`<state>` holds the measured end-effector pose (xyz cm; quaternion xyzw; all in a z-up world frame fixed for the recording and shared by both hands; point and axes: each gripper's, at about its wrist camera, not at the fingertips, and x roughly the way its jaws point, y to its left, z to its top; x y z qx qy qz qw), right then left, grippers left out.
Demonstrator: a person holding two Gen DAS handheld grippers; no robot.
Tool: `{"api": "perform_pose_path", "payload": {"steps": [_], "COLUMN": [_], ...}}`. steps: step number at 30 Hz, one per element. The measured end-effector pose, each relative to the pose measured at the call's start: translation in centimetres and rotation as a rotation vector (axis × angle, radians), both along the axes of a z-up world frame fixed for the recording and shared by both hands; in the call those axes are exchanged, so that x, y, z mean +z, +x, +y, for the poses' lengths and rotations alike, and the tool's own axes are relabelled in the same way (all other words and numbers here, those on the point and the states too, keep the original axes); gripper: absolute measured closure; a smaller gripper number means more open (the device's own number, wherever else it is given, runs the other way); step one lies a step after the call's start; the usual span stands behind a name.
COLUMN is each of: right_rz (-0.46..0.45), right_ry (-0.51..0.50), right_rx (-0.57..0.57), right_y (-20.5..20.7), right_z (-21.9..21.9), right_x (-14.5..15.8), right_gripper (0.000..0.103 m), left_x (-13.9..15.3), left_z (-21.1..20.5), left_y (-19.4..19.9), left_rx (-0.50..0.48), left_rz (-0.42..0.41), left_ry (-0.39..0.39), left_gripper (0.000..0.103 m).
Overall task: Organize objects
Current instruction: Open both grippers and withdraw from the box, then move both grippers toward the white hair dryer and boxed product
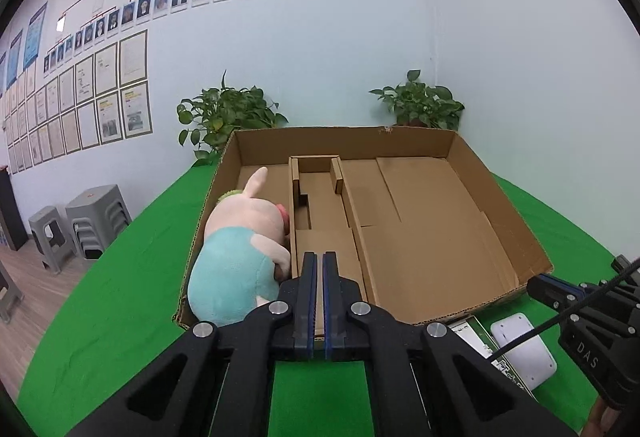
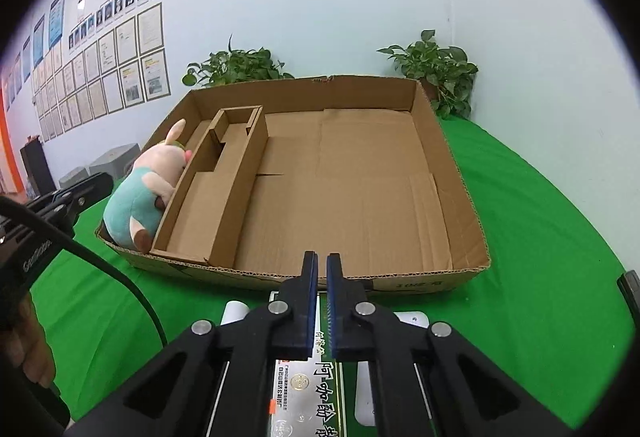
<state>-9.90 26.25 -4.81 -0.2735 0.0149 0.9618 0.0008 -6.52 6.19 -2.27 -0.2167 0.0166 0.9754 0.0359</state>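
A shallow cardboard tray [image 1: 496,197] sits on a table draped in green cloth [image 1: 132,277], its floor split by a narrow cardboard insert [image 2: 224,173] that runs front to back. A plush pig [image 1: 240,253] in a teal outfit lies in the slim compartment left of that insert, pressed against the tray's left wall, one pale ear pointing up toward the back. The wide compartment on the right holds only flattened cardboard flaps.

The left gripper [image 1: 320,261] hangs over the tray's near edge, just right of the plush, its blue-lined jaws clenched with nothing between them. The right gripper [image 2: 322,263] hovers in front of the tray's near wall — jaws likewise drawn together and empty. Directly beneath it, on the cloth outside the tray, lies a flat green-and-white packet [image 2: 304,389] printed with large characters, and under or beside that a white rounded item [image 1: 524,349] whose nature is hard to make out from either view.

A hand [image 2: 28,349] grips the left tool's handle at the edge of the right wrist view, a black cable [image 2: 132,289] looping past it.

Behind the table stand two potted plants [image 1: 420,103] against a pale wall hung with rows of framed documents [image 1: 104,93] and portrait photos — grey stacked stools [image 1: 96,221] wait on the floor at left.
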Motion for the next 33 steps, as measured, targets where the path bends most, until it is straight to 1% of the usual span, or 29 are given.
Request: {"api": "perform_pose_path", "payload": {"steps": [1, 2, 3, 4, 5, 6, 7, 8, 9, 13, 14, 15, 17, 22, 26, 29, 33], "right_rz": [0.006, 0.014, 0.020, 0.032, 0.040, 0.040, 0.042, 0.054, 0.060, 0.019, 0.016, 0.014, 0.014, 0.034, 0.050, 0.072, 0.095], "right_ry": [0.001, 0.001, 0.001, -0.005, -0.010, -0.007, -0.002, -0.011, -0.019, -0.088, -0.093, -0.092, -0.098, -0.101, -0.068, -0.085, -0.076], "right_rx": [-0.006, -0.015, -0.022, -0.024, -0.030, -0.036, -0.040, -0.027, -0.021, -0.004, -0.001, 0.000, 0.018, 0.055, 0.078, 0.103, 0.103], "right_y": [0.2, 0.4, 0.7, 1.0, 1.2, 1.3, 1.4, 1.6, 1.8, 1.7, 1.7, 1.8, 1.8, 2.1, 2.4, 2.8, 3.2], "right_z": [0.1, 0.2, 0.2, 0.4, 0.5, 0.5, 0.6, 0.8, 0.9, 1.7, 1.8, 1.8, 1.7, 1.3, 0.7, 0.7, 0.6], "right_x": [0.1, 0.3, 0.5, 0.8, 1.1, 1.2, 1.3, 1.4, 1.4, 1.0, 0.8, 0.7, 0.5, 0.5, 0.6, 0.5, 0.6], "right_gripper": [0.099, 0.099, 0.099, 0.097, 0.093, 0.070, 0.034, 0.021, 0.016, 0.014, 0.013, 0.010, 0.000, 0.000, 0.000, 0.000, 0.000], "left_x": [0.1, 0.1, 0.2, 0.1, 0.1, 0.3, 0.3, 0.4, 0.4, 0.0, -0.1, -0.1, -0.2, -0.6, -0.8, -1.0, -1.2], "left_z": [0.1, 0.1, 0.2, 0.3, 0.3, 0.1, 0.0, 0.0, 0.0, 0.2, 0.2, 0.2, 0.3, 0.4, 0.1, 0.1, 0.0], "left_y": [0.1, 0.0, -0.1, 0.0, 0.1, 0.3, 0.5, 0.5, 0.5, 0.2, 0.2, 0.2, 0.3, 0.2, 0.3, 0.3, 0.7], "left_rx": [0.009, 0.021, 0.028, 0.030, 0.025, 0.020, 0.014, 0.014, 0.017, 0.029, 0.028, 0.028, 0.028, 0.038, 0.029, 0.026, 0.031], "left_rz": [-0.004, -0.005, -0.008, -0.011, -0.010, -0.002, 0.004, 0.000, -0.004, -0.028, -0.030, -0.030, -0.031, -0.031, -0.034, -0.036, -0.038], "left_ry": [-0.004, -0.009, -0.015, -0.010, 0.005, 0.026, 0.054, 0.063, 0.065, 0.068, 0.071, 0.073, 0.065, 0.038, 0.061, 0.063, 0.060], "left_gripper": [0.100, 0.096, 0.077, 0.042, 0.026, 0.014, 0.014, 0.014, 0.014, 0.014, 0.014, 0.014, 0.014, 0.014, 0.014, 0.014, 0.014]}}
